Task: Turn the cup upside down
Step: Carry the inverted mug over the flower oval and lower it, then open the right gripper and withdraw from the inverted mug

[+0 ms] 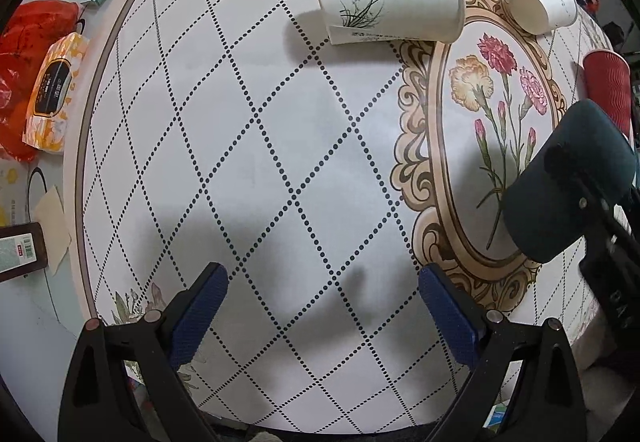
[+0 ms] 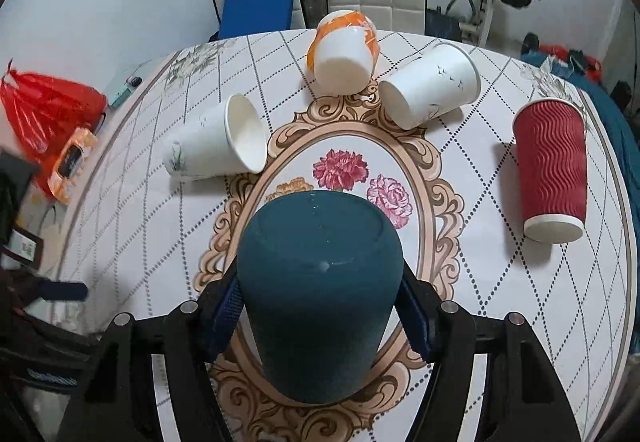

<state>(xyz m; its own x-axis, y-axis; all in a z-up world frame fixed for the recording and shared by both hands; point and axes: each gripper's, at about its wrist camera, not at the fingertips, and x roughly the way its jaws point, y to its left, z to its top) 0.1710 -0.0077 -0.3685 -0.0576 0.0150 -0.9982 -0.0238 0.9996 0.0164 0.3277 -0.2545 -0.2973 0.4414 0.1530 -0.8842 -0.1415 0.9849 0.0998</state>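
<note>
Gym gear and padded chairs fill the bkgd at the top of the right wrist view; below it sits a round table (image 2: 120, 226) w/ a diamond-dotted cloth and an oval flower medallion. Right tongs (image 2: 320, 314) are clamped on a dark teal, matte, rounded cup (image 2: 320, 282), blue pads pressed to both its sides; its closed end faces the camera, centre-low in frame, over the medallion. Can't tell if it touches the cloth or hangs just above. Left tongs (image 1: 324, 306) stand wide w/ nothing between them, bottom centre of the left wrist view, over bare cloth.

Other cups lie on their sides: white paper cup w/ an ink grass print (image 1: 388, 6) upper centre, plain white paper cup (image 2: 432, 90), orange-and-white cup (image 2: 344, 50), red ribbed paper cup (image 2: 552, 170) at right.

Step in hand, prob.: teal cup gripped and turned, closed end up. Next: lower it mouth-down, level, then release w/o tipping it.
</note>
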